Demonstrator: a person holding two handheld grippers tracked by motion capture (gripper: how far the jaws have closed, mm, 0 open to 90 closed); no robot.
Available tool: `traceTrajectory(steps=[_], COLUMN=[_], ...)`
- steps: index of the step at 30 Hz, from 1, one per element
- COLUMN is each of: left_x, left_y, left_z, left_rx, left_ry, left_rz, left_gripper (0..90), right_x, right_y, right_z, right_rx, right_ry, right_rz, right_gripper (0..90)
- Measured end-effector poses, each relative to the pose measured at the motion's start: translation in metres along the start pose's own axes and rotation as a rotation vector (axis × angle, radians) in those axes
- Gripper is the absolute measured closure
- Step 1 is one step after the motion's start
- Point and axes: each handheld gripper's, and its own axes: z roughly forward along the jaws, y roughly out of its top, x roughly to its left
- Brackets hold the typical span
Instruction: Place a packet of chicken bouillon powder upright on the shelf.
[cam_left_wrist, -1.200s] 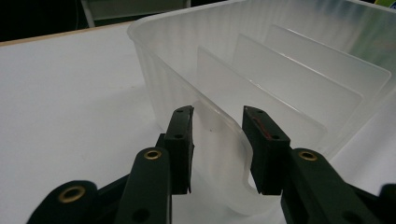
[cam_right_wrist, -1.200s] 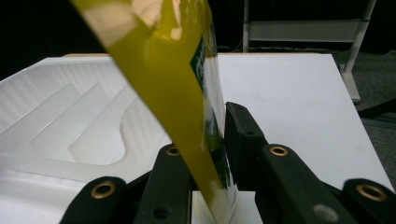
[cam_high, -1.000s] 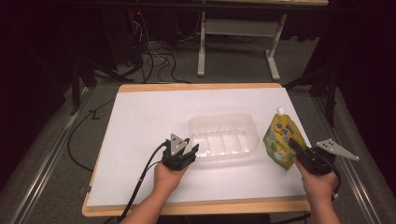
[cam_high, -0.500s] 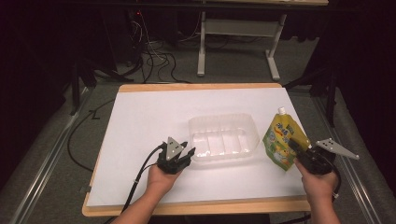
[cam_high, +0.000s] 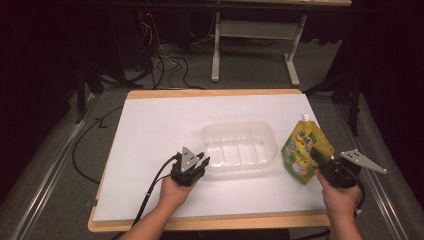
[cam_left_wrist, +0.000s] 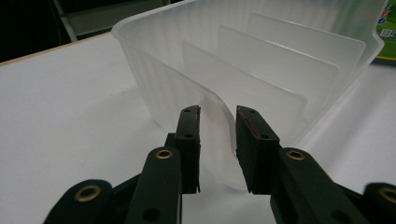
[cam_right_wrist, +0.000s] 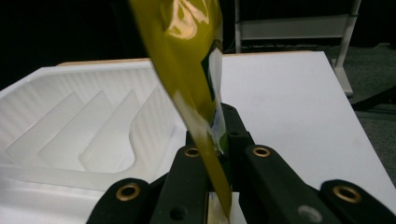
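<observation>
On the white surface (cam_high: 150, 130), centre-right, sits a clear plastic tray (cam_high: 240, 147) with divider ribs. Left hand-held gripper (cam_high: 196, 167) is at the tray's near-left corner; left gripper view has the jaws partly apart, straddling the curved corner wall (cam_left_wrist: 219, 130), not yet squeezing as far as I can tell. Right hand-held gripper (cam_high: 320, 161) is clamped on the lower edge of a yellow-green spouted pouch (cam_high: 304, 150), held upright just right of the tray, base off or barely on the surface, can't tell.

Step, my read: steady the tray with the left, load the pouch with the right. Next move likely needs the left jaws closed on the corner wall, then the pouch carried over the rim and laid down into a compartment.

High view gives the layout and the pouch spout (cam_high: 305, 117). Right gripper view gives the pinch itself: pouch film (cam_right_wrist: 205, 140) sandwiched between the jaws, tray (cam_right_wrist: 70, 126) behind at left.
</observation>
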Motion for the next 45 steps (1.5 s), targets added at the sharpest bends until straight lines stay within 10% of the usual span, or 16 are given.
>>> traceTrajectory(steps=[21, 45], left_x=[0.008, 0.012], left_y=[0.001, -0.001], left_z=[-0.002, -0.005], left_rx=[-0.005, -0.005], left_ry=[0.001, 0.014], left_rz=[-0.061, -0.06], left_gripper=[51.8, 53.1], right_x=[0.026, 0.072], right_y=[0.038, 0.079], right_z=[-0.023, -0.009], right_rx=[-0.131, -0.189], right_ry=[-0.007, 0.069], right_rz=[0.032, 0.022], right_gripper=[90.0, 90.0])
